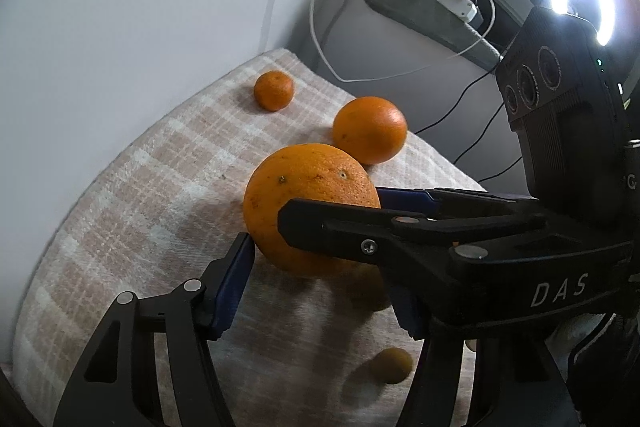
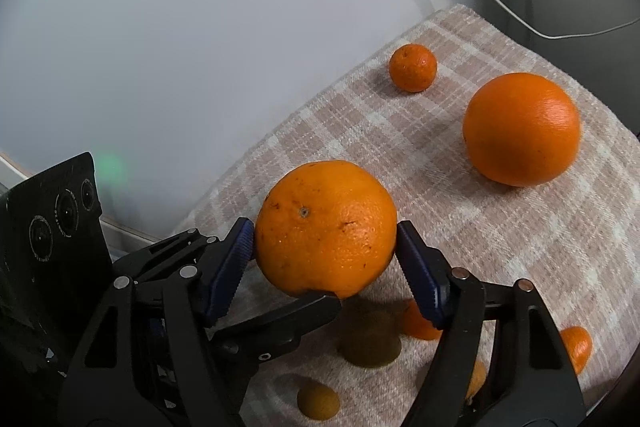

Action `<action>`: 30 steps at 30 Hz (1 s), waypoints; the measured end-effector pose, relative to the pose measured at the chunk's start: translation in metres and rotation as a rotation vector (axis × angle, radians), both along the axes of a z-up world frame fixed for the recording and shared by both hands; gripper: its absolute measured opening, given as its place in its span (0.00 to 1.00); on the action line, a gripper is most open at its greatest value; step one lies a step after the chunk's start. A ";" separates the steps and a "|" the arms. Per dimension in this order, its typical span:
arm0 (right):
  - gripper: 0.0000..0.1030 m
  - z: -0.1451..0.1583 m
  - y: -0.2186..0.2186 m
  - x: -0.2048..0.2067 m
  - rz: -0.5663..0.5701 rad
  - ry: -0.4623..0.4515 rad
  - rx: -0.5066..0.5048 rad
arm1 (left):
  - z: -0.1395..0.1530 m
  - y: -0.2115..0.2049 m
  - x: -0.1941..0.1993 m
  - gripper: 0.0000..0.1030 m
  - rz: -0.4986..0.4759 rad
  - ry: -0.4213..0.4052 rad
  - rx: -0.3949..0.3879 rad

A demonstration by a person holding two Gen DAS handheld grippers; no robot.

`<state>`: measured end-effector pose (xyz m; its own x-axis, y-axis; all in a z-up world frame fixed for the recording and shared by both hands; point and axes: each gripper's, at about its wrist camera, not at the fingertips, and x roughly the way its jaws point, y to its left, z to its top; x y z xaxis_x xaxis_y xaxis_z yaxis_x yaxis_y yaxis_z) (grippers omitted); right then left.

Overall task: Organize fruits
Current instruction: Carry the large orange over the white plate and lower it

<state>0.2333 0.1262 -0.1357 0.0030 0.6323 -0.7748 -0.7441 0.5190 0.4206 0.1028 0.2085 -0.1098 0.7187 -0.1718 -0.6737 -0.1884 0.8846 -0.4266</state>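
Blue-padded fingers (image 2: 228,267) of the right gripper (image 2: 325,233) are clamped on a large speckled orange (image 2: 326,223), one pad pressing each side of the fruit at about its widest part. The orange sits at the centre of the right wrist view, and a dark shadow lies on the cloth beneath it, so it appears to be held a little above the surface.

From the left wrist view, the left gripper (image 1: 324,271) reaches in toward the same orange. Its left pad (image 1: 234,283) rests against the lower left edge of the fruit. Its other finger is mostly hidden behind the black body of the right gripper, which crosses in front from the right, so whether the left gripper is actually squeezing the orange cannot be told.

Everything lies on a beige and white checked cloth (image 2: 520,247) set against a pale wall (image 2: 160,27). A second large orange (image 2: 522,129), smoother and brighter, rests on the cloth behind and to the right of the held one, well apart from it. A small mandarin (image 2: 413,67) sits farther back, near the wall. Several small orange fruits (image 2: 576,347) lie on the near part of the cloth, partly hidden under the grippers. A white cable (image 2: 560,35) trails past the far edge of the cloth.
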 end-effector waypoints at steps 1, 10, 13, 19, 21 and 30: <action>0.73 0.004 -0.003 -0.001 -0.005 -0.003 0.004 | 0.003 -0.002 -0.001 0.61 -0.003 -0.006 0.006; 0.73 0.028 -0.032 -0.016 -0.045 -0.031 0.025 | 0.020 -0.031 -0.010 0.61 -0.044 -0.046 0.043; 0.73 0.035 -0.045 -0.024 -0.062 -0.044 0.029 | 0.025 -0.044 -0.012 0.61 -0.065 -0.058 0.052; 0.73 0.046 -0.079 -0.035 -0.110 -0.061 0.039 | 0.033 -0.073 -0.018 0.61 -0.118 -0.080 0.068; 0.73 0.049 -0.093 -0.040 -0.130 -0.068 0.040 | 0.035 -0.082 -0.020 0.61 -0.137 -0.085 0.069; 0.73 0.055 -0.146 -0.053 -0.200 -0.085 0.036 | 0.044 -0.127 -0.024 0.60 -0.226 -0.088 0.071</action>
<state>0.1799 -0.0196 -0.0806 0.1955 0.6396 -0.7434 -0.6614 0.6457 0.3817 0.0784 0.0812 -0.0655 0.7241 -0.2894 -0.6260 0.0526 0.9282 -0.3683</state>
